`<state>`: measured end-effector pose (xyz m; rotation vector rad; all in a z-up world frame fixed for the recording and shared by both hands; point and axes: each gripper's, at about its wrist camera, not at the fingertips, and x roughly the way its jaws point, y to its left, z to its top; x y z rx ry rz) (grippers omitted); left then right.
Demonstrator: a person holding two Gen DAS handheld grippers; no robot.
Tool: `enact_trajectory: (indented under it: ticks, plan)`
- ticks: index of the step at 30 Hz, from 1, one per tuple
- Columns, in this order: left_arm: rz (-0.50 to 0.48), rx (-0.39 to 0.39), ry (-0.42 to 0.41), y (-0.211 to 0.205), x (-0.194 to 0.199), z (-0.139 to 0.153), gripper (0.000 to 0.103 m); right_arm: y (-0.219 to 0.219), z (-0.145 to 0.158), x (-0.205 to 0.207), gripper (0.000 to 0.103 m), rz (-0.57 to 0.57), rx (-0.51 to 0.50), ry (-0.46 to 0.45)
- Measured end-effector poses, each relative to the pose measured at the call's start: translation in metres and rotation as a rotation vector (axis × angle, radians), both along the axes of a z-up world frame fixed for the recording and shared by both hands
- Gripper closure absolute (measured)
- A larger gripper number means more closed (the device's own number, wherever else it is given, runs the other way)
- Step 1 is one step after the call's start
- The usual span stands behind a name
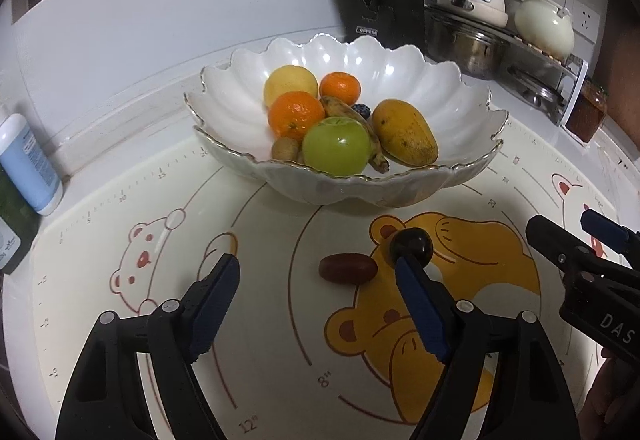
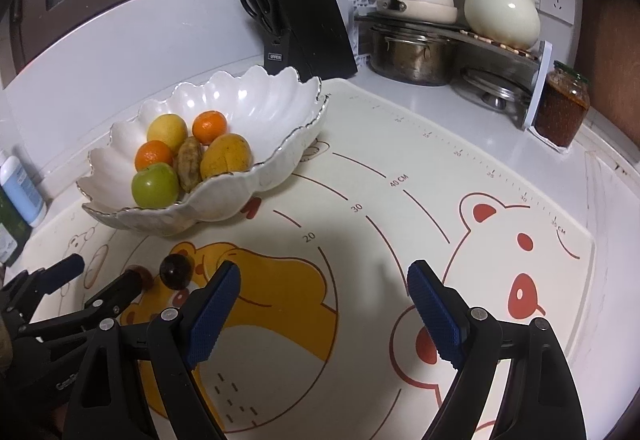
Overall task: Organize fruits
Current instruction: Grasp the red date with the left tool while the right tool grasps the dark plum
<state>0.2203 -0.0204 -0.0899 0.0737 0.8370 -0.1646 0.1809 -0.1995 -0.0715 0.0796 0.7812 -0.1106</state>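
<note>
1. Our left gripper [image 1: 316, 266] is spread wide and empty, low centre of the left wrist view; our right gripper [image 2: 324, 274] is equally wide and empty over bare mat.
2. Baking mat [image 1: 260, 320]: largest surface, with open room on all sides.
3. Scalloped bowl [image 1: 248, 80], upper centre, already holds most of the fruit; its raised rim needs clearing.
4. Dark plum [image 1: 412, 246] and red date [image 1: 348, 269] lie loose between the left fingers, likely next.
</note>
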Motion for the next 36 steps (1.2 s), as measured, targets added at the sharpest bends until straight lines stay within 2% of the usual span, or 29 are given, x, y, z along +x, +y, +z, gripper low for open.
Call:
enact_trajectory:
  ticks: [8,10,19,26,36]
  plan:
    - [-0.016,0.010,0.031,-0.004,0.009,-0.013,0.038,0.000,-0.006,0.006,0.017,0.002,-0.001,0.017]
    - [-0.020,0.004,0.036,-0.004,0.011,-0.014,0.038,0.000,-0.007,0.007,0.017,0.003,0.003,0.022]
    - [-0.058,0.003,0.051,-0.013,0.017,-0.017,0.052,-0.006,-0.013,0.011,0.017,0.000,0.039,0.042]
    - [-0.090,-0.009,0.051,-0.020,0.015,-0.016,0.072,-0.012,-0.013,0.010,0.017,-0.007,0.052,0.042]
    - [-0.053,-0.009,0.037,-0.003,0.005,-0.007,0.073,-0.003,-0.007,0.007,0.017,0.020,0.045,0.031]
